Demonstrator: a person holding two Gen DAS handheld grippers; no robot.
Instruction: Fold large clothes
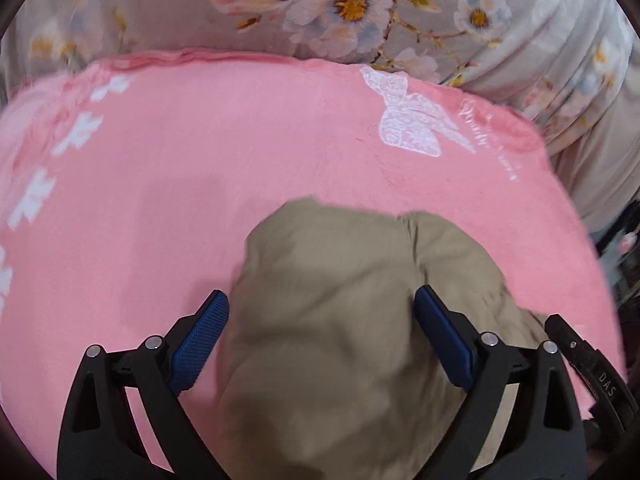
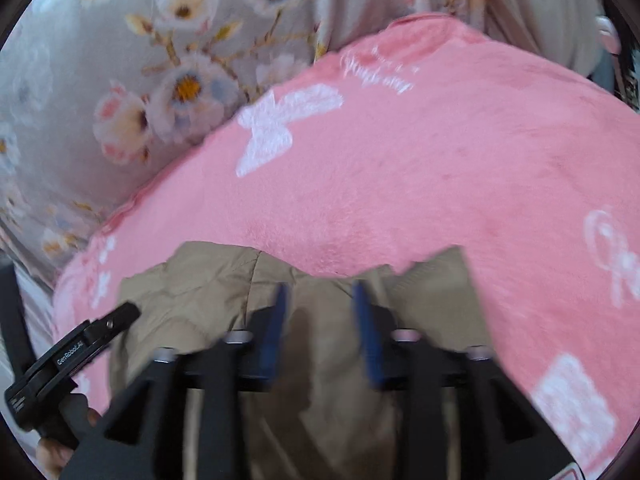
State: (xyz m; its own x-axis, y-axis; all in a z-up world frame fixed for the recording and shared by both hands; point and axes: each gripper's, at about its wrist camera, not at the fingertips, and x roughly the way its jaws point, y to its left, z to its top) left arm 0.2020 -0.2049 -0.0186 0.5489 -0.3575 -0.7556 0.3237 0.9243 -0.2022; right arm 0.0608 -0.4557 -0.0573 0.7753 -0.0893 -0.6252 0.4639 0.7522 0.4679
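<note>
now, left wrist view: the left gripper (image 1: 320, 320) has its blue pads spread wide either side of a bunched khaki garment (image 1: 340, 320) in the lower centre of the frame, lying on a pink blanket (image 1: 240, 152); nothing is clamped. right wrist view: blurred, the right gripper (image 2: 320, 320) has pads apart over the same khaki cloth along the bottom; whether it pinches fabric i cannot tell. closing now risks grabbing the plush blanket too.
</note>
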